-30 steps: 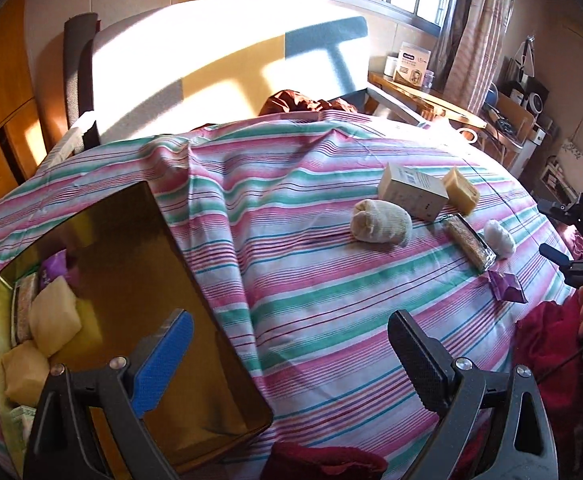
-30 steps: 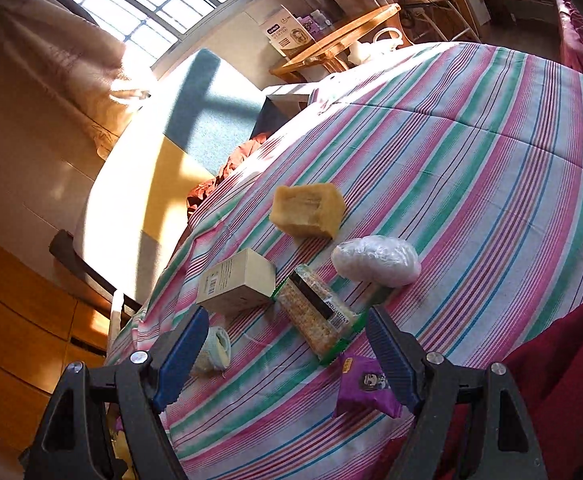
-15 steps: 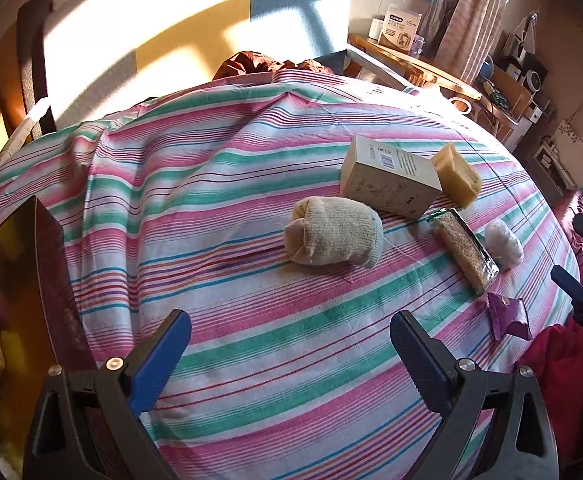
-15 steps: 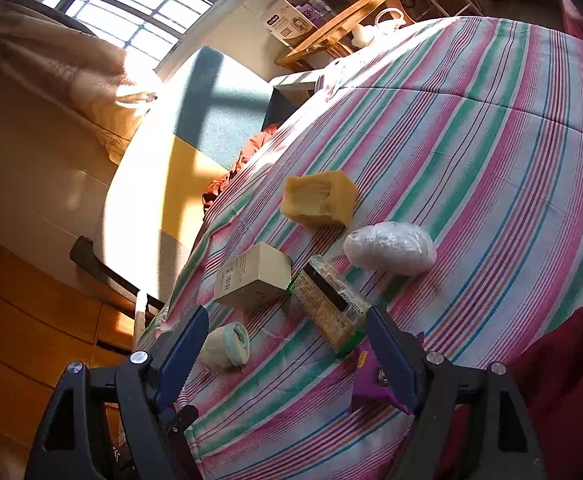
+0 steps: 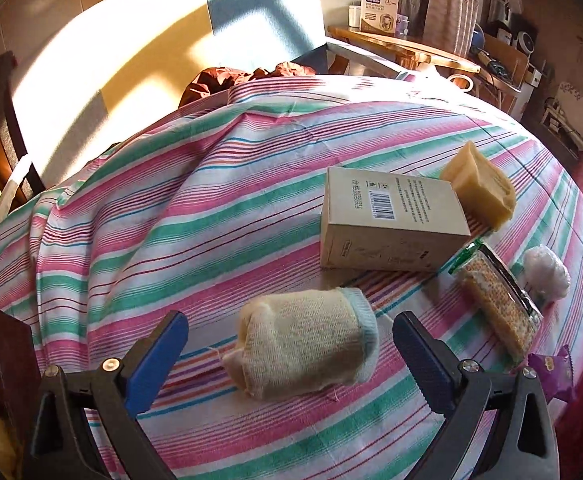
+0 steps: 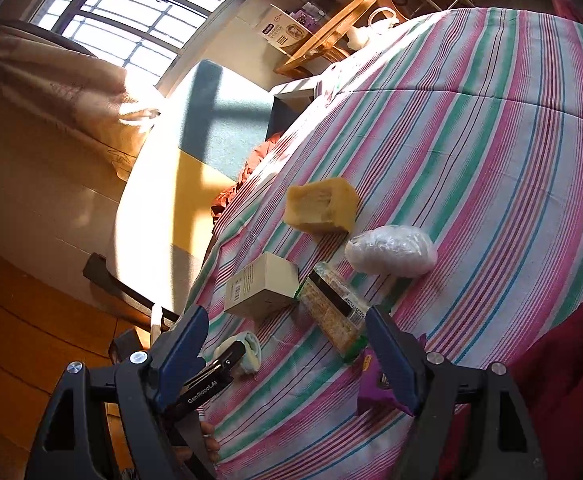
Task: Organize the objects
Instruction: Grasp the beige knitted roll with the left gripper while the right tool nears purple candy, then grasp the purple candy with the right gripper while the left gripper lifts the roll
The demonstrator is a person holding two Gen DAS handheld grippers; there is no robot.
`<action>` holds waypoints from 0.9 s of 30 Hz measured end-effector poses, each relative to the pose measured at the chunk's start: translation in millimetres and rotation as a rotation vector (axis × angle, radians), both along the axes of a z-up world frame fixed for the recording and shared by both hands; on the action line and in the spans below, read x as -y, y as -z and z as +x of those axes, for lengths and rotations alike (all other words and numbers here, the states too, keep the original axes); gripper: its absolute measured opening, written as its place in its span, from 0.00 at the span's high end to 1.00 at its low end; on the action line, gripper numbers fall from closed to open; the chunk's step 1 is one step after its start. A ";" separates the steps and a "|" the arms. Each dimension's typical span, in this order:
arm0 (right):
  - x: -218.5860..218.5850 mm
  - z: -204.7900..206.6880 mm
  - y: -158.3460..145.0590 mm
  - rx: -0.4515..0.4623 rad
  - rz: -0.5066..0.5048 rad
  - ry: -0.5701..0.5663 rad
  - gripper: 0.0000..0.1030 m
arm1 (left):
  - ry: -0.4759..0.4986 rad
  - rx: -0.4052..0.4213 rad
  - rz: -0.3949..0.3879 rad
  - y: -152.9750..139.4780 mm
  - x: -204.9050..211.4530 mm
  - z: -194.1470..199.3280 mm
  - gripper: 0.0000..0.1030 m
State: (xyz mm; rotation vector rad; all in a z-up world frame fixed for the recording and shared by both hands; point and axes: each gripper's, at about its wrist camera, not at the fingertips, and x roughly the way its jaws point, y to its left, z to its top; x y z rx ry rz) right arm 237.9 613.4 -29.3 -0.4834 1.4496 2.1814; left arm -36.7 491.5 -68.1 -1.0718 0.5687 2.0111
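A rolled cream sock [image 5: 303, 342] lies on the striped bedspread [image 5: 171, 220], between the tips of my open left gripper [image 5: 289, 346], untouched. Behind it lie a beige carton [image 5: 391, 220], a yellow sponge block [image 5: 479, 192], a cracker packet [image 5: 499, 304], a white plastic bundle [image 5: 547, 272] and a purple snack pouch [image 5: 551, 372]. My right gripper [image 6: 287, 344] is open and empty, just above the cracker packet [image 6: 335, 312] and purple pouch [image 6: 375, 384]. The right wrist view also shows the carton [image 6: 263, 286], sponge [image 6: 321, 206], bundle [image 6: 391, 250], sock [image 6: 247, 352] and the left gripper's finger [image 6: 207, 384].
A brown bin's corner [image 5: 7, 364] with items inside shows at the lower left. A headboard [image 5: 151, 48] stands behind the bed, with a red cloth [image 5: 247, 78] at its foot. A wooden desk [image 5: 403, 46] with a box stands at the far right. A red blanket [image 6: 563, 360] borders the bed's near edge.
My left gripper swung right from the brown bin and closed in on the sock, which now sits between its fingers. My right gripper drifted slightly closer to the packets.
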 end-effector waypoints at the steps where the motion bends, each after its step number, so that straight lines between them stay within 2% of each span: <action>1: -0.4 -0.8 0.7 0.000 -0.004 -0.006 0.20 | -0.004 0.004 -0.005 4.5 -3.2 -3.2 0.00; 3: -0.9 -2.8 2.0 0.001 -0.013 -0.017 0.20 | -0.014 0.015 -0.011 12.5 -5.2 -7.8 0.03; 4: -1.0 -3.3 2.5 0.002 -0.015 -0.021 0.20 | -0.013 0.027 -0.009 15.8 -3.7 -8.8 0.15; 5: -1.2 -4.0 2.8 0.005 -0.017 -0.023 0.20 | 0.000 0.059 0.010 18.6 -0.9 -9.0 0.19; 6: -1.4 -4.6 3.2 0.009 -0.019 -0.025 0.20 | 0.012 0.089 0.026 21.5 2.1 -8.3 0.28; 9: -1.3 -6.2 3.9 0.020 -0.024 -0.033 0.20 | 0.034 0.064 0.037 21.4 10.2 3.5 0.32; 15: -1.9 -15.0 7.6 0.066 -0.050 -0.080 0.20 | 0.062 0.083 0.050 19.2 40.9 22.0 0.32; 18: -1.1 -28.1 10.0 0.131 -0.061 -0.151 0.20 | 0.061 0.094 0.055 18.4 63.8 30.3 0.32; 22: 4.1 -53.9 12.4 0.265 -0.048 -0.318 0.20 | 0.057 0.118 0.058 17.2 93.5 41.3 0.32; 27: 22.0 -85.8 9.3 0.546 0.153 -0.612 0.20 | 0.081 0.122 0.062 16.3 120.1 58.9 0.32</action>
